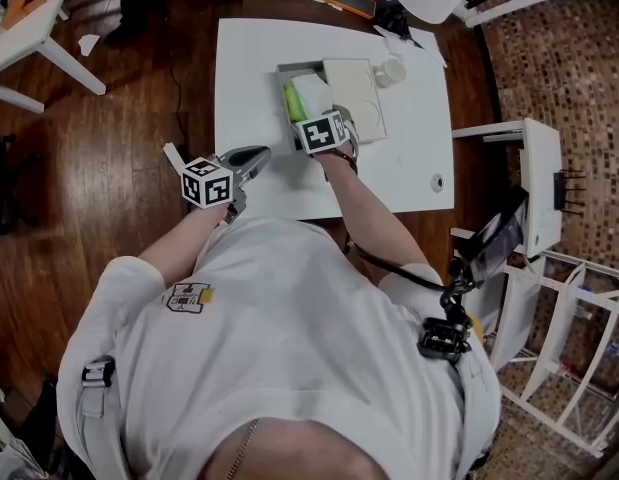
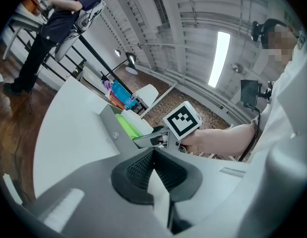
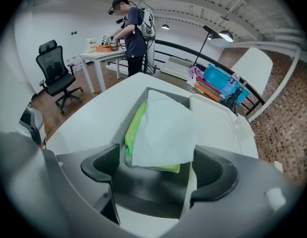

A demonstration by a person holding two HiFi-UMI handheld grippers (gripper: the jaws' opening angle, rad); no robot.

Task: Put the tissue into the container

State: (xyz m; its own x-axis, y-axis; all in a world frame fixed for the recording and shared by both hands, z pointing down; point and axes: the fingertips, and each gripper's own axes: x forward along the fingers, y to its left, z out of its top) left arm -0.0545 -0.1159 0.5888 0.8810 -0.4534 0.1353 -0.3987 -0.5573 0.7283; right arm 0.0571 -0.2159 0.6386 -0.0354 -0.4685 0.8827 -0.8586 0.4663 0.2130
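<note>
White tissue [image 3: 163,128] lies on a green pack [image 3: 134,133] in the container [image 1: 291,69] at the table's [image 1: 249,98] far side, the right gripper [image 3: 158,166] wide open just near of it, the left gripper [image 2: 154,156] closed.

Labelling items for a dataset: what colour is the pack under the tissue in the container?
The pack is lime green; the right gripper view shows it best.
</note>
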